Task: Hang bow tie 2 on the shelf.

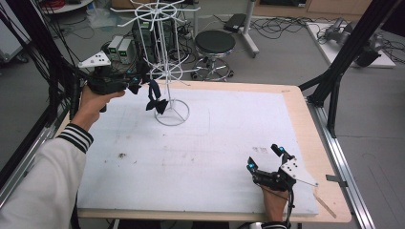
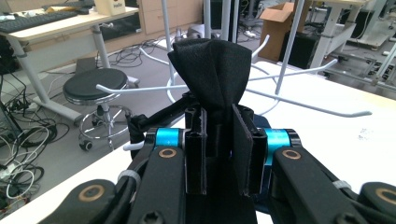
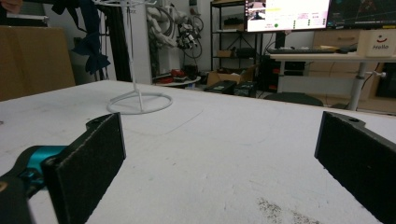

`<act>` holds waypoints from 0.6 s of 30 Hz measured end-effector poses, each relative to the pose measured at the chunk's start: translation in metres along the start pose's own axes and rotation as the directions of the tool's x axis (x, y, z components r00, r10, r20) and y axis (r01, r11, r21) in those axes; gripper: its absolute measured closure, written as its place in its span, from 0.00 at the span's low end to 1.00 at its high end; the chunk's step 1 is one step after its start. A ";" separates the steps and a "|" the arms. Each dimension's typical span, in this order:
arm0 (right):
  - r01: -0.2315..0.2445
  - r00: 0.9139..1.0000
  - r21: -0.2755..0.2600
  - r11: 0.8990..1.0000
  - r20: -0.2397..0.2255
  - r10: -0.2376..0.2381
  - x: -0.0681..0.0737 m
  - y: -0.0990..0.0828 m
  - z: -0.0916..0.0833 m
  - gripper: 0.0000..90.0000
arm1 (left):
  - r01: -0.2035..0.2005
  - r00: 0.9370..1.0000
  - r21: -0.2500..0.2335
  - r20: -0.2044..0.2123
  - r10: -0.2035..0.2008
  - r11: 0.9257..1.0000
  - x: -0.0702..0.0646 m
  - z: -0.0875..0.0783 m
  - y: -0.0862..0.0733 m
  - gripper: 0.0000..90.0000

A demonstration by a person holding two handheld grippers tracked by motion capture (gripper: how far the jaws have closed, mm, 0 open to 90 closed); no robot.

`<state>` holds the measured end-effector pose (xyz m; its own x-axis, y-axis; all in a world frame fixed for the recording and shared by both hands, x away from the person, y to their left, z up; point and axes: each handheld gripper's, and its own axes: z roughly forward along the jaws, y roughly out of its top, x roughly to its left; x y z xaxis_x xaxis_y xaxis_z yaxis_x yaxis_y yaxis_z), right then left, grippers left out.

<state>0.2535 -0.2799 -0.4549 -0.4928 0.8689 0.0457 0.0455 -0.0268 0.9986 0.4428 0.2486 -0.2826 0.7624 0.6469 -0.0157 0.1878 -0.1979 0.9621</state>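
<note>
Right gripper (image 1: 265, 160) rests at the near right of the white table mat (image 1: 215, 157), jaws spread wide with nothing between them (idle, parked). In the right gripper view its two black pads (image 3: 91, 163) frame bare mat, with the white wire rack (image 3: 135, 70) standing well beyond.

Left gripper (image 1: 135, 86) is up at the far left, level with the rack's lower arms, jaws clamped on a black cloth bow (image 2: 215, 74). The left gripper view shows the fabric pinched tight between the pads, bunched top sticking up above the jaws, white rack prongs (image 2: 299, 100) just behind it. In the high view the bow's lower part (image 1: 155, 98) hangs off the jaws right beside the rack pole (image 1: 162, 62); whether it touches a prong, can't tell.

Step in hand, as I judge it: hanging the bow on a rack arm. To do it well: line the bow's loop or band up with a prong tip before pushing, slide along the prong rather than across it, keep the grip firm until the fabric sits past the upturned tip. Rack looks light, so a sideways shove could tip it; right gripper could steady the base ring (image 1: 172, 117).
</note>
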 end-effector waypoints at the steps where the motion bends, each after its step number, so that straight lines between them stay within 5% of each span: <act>1: -0.002 1.000 0.001 1.000 0.000 0.002 0.000 0.000 0.000 0.01 | 0.000 1.000 -0.003 -0.001 0.000 1.000 0.000 0.000 0.000 0.84; 18: 0.000 1.000 0.001 1.000 0.000 0.000 0.000 0.000 0.000 0.01 | 0.018 1.000 -0.016 -0.004 -0.018 1.000 0.002 -0.007 0.001 0.84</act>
<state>0.2533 -0.2798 -0.4549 -0.4928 0.8689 0.0458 0.0463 -0.0264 0.9986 0.4408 0.2548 -0.2798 0.7561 0.6536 -0.0323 0.1919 -0.1743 0.9658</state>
